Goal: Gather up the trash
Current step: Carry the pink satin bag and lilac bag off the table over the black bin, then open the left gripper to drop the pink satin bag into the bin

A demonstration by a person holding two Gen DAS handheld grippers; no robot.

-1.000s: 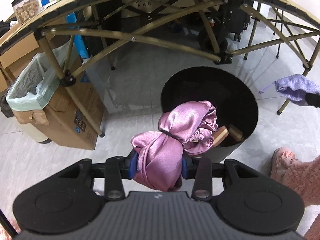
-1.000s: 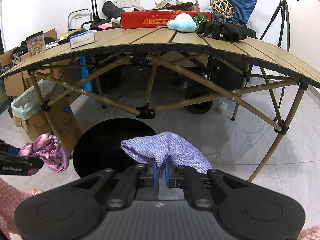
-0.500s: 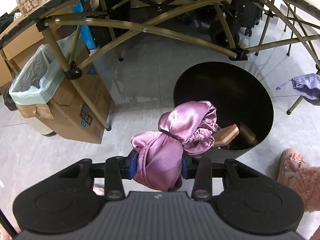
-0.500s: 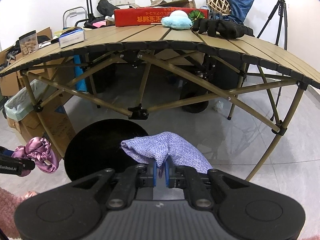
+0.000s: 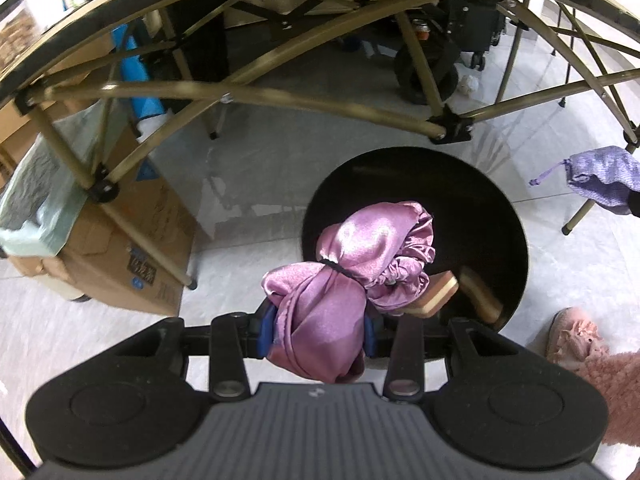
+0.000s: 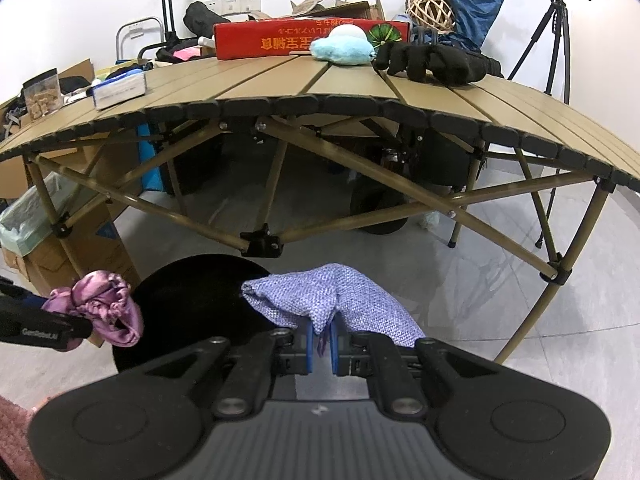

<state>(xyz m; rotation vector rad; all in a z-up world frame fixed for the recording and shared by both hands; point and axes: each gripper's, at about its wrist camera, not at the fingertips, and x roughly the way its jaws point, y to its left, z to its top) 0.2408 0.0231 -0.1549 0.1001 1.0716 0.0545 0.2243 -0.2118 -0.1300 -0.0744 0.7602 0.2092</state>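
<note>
My left gripper (image 5: 319, 334) is shut on a bundle of pink satin cloth (image 5: 352, 264) tied with a black band; it hangs over the near-left rim of a round black bin (image 5: 500, 208). Tan blocks (image 5: 440, 292) lie inside the bin. My right gripper (image 6: 321, 346) is shut on a purple knitted drawstring pouch (image 6: 332, 296), held just right of the black bin (image 6: 188, 300). In the left wrist view the purple pouch (image 5: 600, 176) shows at the right edge. In the right wrist view the pink cloth (image 6: 104, 304) and the left gripper's black finger (image 6: 36, 326) appear at the left.
A folding slatted table (image 6: 360, 92) with crossed metal legs (image 5: 280, 96) stands just beyond the bin, loaded with a red box (image 6: 308, 38), a blue plush and black items. A cardboard box (image 5: 120, 248) and lined bin (image 5: 36, 200) sit left. A pink fuzzy slipper (image 5: 576, 336) is near right.
The left wrist view has slid sideways and forward: the black bin first shifted right in it, then back toward centre, and the table legs look closer. Both grips are unchanged.
</note>
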